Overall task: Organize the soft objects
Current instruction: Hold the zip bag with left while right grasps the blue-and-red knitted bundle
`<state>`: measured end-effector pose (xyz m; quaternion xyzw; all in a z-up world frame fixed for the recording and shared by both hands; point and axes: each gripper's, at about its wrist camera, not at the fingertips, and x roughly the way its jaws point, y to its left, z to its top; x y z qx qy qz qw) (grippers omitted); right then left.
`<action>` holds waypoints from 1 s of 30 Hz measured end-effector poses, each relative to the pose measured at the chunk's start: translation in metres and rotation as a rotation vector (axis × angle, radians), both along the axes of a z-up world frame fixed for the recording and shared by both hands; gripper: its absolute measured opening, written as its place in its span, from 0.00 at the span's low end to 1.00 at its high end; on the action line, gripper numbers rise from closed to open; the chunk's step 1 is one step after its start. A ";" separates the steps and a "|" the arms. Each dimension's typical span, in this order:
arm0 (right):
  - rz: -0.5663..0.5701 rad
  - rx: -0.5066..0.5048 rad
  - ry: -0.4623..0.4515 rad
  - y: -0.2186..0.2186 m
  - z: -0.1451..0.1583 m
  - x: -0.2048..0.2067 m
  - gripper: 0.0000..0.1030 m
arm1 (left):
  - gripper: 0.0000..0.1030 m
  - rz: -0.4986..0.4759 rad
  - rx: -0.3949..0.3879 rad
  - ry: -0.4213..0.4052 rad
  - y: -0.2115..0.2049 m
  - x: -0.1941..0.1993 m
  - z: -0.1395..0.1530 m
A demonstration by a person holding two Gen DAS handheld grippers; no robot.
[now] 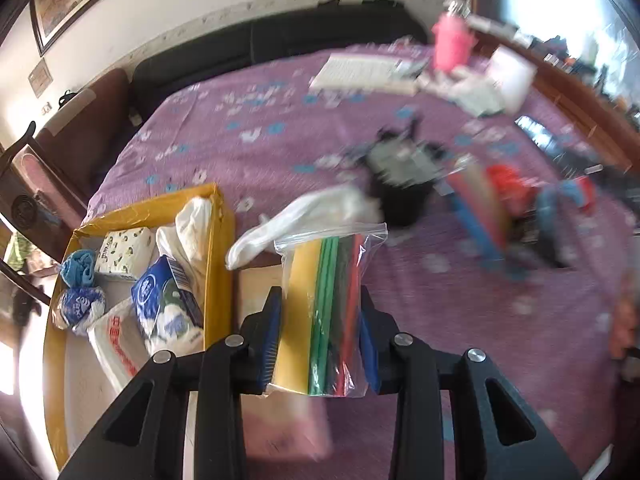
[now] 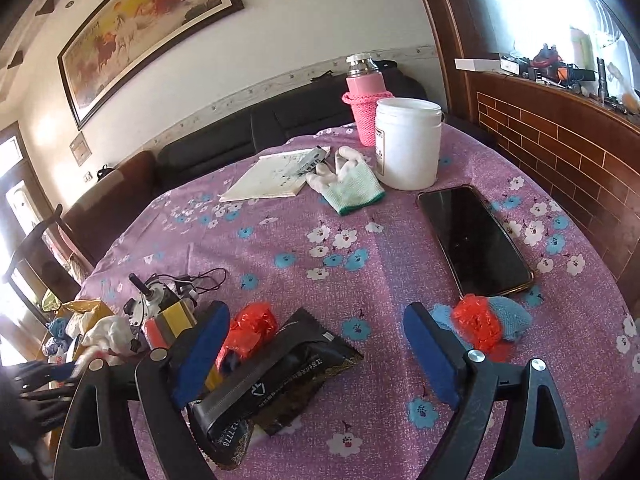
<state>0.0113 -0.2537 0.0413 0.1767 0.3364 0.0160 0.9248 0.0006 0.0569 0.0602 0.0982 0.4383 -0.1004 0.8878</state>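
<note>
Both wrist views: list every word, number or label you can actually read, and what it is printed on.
"2 1 T T 8", partly cut off: black packet, in white.
Other print on that packet: too small.
Blue tissue pack: logo blurred.
White bag: red characters unreadable.
Painting: calligraphy too small.
White jar: label illegible.
Booklet: unreadable.

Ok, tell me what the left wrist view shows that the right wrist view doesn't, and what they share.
Left wrist only: the left gripper shut on a zip bag of coloured sheets, and the tissue packs inside the yellow box. Right wrist only: the open right gripper over a black packet, a phone, a framed painting. Both: the purple floral tablecloth, pink bottle, white jar.
</note>
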 end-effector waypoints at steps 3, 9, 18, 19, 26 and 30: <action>0.004 0.010 0.019 0.000 -0.003 0.003 0.89 | 0.34 -0.046 -0.071 -0.013 -0.009 -0.026 0.012; -0.017 0.038 0.031 -0.010 -0.007 0.003 0.89 | 0.34 -0.099 -0.106 0.056 -0.040 -0.048 -0.025; -0.048 0.106 0.024 -0.029 -0.006 0.001 0.89 | 0.52 -0.092 -0.136 0.063 -0.056 -0.044 -0.054; -0.089 0.108 0.002 -0.039 -0.001 -0.003 0.89 | 0.52 -0.094 -0.140 0.064 -0.056 -0.043 -0.054; -0.362 0.358 -0.022 -0.131 -0.019 -0.034 0.92 | 0.52 -0.087 -0.201 0.064 -0.049 -0.044 -0.054; -0.365 0.487 0.049 -0.145 -0.046 -0.027 0.92 | 0.45 -0.067 -0.244 0.061 -0.041 -0.043 -0.054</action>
